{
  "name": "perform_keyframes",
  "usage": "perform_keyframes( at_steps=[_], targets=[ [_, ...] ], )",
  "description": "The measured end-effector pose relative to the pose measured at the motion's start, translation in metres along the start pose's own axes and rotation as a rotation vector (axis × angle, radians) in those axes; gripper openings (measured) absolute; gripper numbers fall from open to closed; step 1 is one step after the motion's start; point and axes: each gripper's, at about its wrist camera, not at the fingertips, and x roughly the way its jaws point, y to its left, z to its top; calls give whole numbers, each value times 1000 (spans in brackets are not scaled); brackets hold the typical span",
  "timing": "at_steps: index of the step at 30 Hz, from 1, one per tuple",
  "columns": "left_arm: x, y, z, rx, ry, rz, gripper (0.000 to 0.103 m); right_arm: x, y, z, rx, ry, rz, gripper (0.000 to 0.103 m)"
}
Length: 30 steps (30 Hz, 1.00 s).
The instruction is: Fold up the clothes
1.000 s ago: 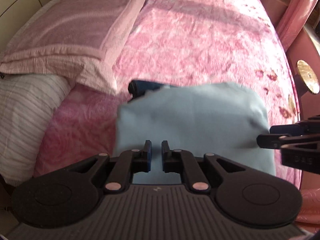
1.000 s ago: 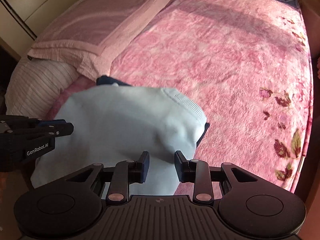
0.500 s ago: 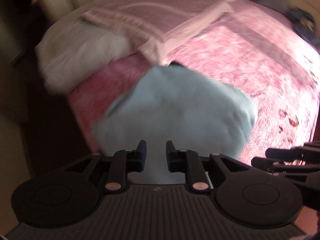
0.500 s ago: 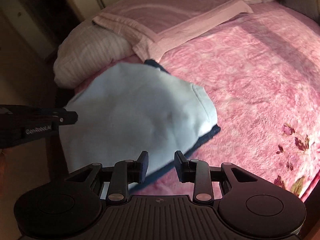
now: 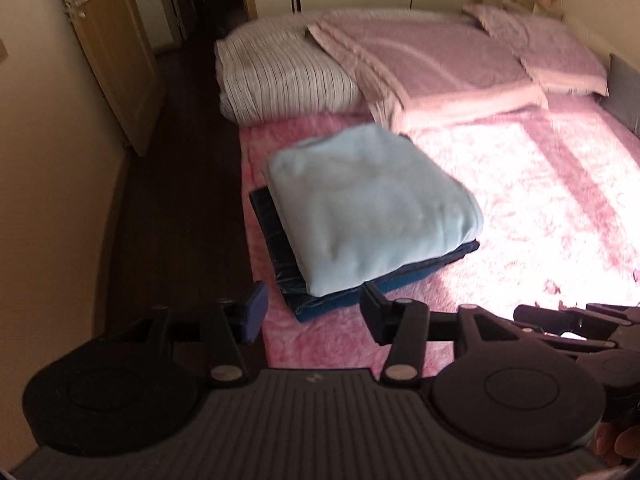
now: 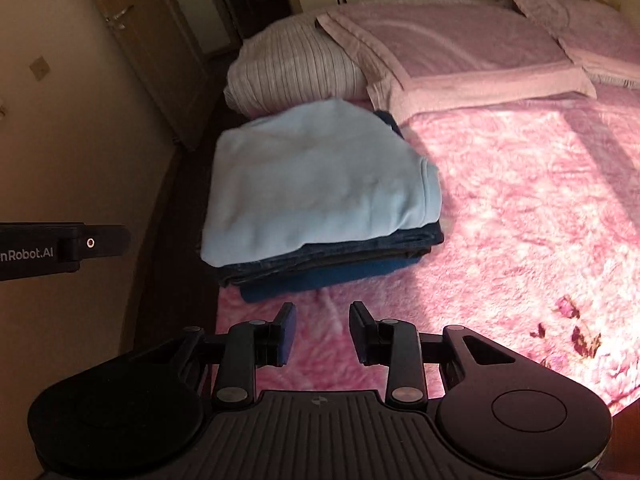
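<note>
A folded light blue garment (image 5: 368, 208) lies on top of a stack of folded dark blue clothes (image 5: 288, 264) near the left edge of the pink bed (image 5: 540, 208). The stack also shows in the right wrist view, light blue garment (image 6: 316, 176) over dark jeans (image 6: 332, 256). My left gripper (image 5: 312, 312) is open and empty, held back from the stack's near edge. My right gripper (image 6: 322, 330) is open and empty, just short of the stack's near side. The left gripper's side shows in the right wrist view (image 6: 60, 246).
A striped white pillow (image 5: 280, 76) and a pink folded blanket (image 5: 432, 64) lie beyond the stack. Dark floor (image 5: 172, 220) runs along the bed's left side, with a wooden door (image 5: 108, 52) and wall beyond.
Both grippers let go of the light blue garment, opened, and pulled back and up. The garment now rests on the dark stack.
</note>
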Motion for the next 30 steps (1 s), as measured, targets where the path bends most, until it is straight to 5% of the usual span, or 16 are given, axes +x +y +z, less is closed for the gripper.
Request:
perform_keyframes(
  at_steps=[5,12,21,27,30],
  targets=[
    [-19,-12,-10,11,-47,-18,60,-28,2,-24,35,-42,-37,57],
    [-34,-32,-29,-15,-50,15,64,-48,-9,-46,52,-46,-49,58],
    [-45,-87,-78,-280,-66,148,66,-64,-54,-48,-152,-25,38,58],
    [-58,-143,-117,-344,-78,269,67,-76,-94,-58,-160,-19,50,58],
    [-66,-153,-129,-405,-60,235,67,-84,-104,-63,-149,-3,80,58]
  ],
)
